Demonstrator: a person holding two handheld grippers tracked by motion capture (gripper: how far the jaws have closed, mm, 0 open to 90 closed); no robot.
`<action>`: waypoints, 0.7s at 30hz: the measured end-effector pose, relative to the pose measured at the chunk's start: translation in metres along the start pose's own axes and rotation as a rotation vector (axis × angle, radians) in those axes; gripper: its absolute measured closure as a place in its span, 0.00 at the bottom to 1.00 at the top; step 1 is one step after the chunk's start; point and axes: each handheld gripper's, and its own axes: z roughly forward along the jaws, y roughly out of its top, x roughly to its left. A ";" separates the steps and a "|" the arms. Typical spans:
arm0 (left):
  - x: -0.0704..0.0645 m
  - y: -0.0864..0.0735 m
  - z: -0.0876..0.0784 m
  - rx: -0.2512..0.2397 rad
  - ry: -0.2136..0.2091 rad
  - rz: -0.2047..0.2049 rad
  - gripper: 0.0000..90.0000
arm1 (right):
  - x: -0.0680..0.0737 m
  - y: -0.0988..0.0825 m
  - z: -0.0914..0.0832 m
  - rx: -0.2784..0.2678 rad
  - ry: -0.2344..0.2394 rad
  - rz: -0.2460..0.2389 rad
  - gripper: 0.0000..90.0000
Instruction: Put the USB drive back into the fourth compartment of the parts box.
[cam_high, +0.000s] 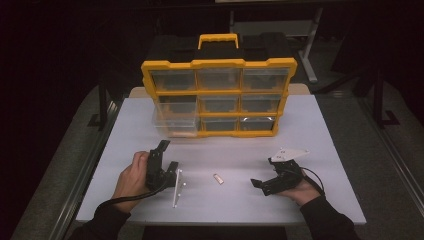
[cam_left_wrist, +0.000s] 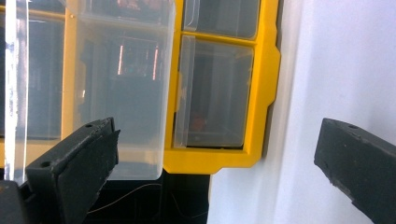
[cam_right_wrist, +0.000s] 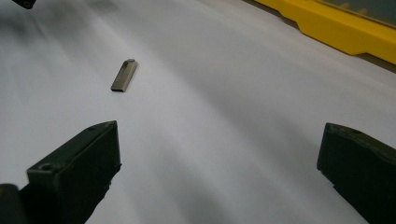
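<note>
A yellow organizer (cam_high: 218, 64) with clear drawers stands upright at the back of the white table (cam_high: 325, 150). Its bottom-left drawer (cam_high: 175, 123) is pulled out toward me. In the left gripper view that clear drawer (cam_left_wrist: 121, 93) sticks out of the yellow frame (cam_left_wrist: 266, 93). My left gripper (cam_high: 167, 157) is rolled on its side just in front of the drawer, open and empty (cam_left_wrist: 215, 154). A small metal stick (cam_high: 218, 178) lies flat on the table between the hands. My right gripper (cam_high: 263, 172) points left at it from a short way off, open, with the stick (cam_right_wrist: 124, 75) ahead of its jaws (cam_right_wrist: 219, 154).
The table's front edge (cam_high: 220, 223) runs just before the person's forearms. Metal rails (cam_high: 85, 170) line its left side, and a grey floor lies to the right. Behind the organizer stands a dark case with a yellow handle (cam_high: 218, 39).
</note>
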 end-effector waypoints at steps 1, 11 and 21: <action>0.000 0.000 0.000 0.001 -0.002 -0.001 0.00 | 0.000 0.000 0.000 0.000 0.000 0.000 0.00; 0.002 -0.002 0.002 -0.003 -0.025 -0.051 0.00 | 0.000 0.000 0.000 0.003 0.000 0.002 0.00; 0.003 -0.003 0.003 -0.015 -0.046 -0.123 0.00 | 0.000 0.000 0.000 0.001 0.000 0.002 0.00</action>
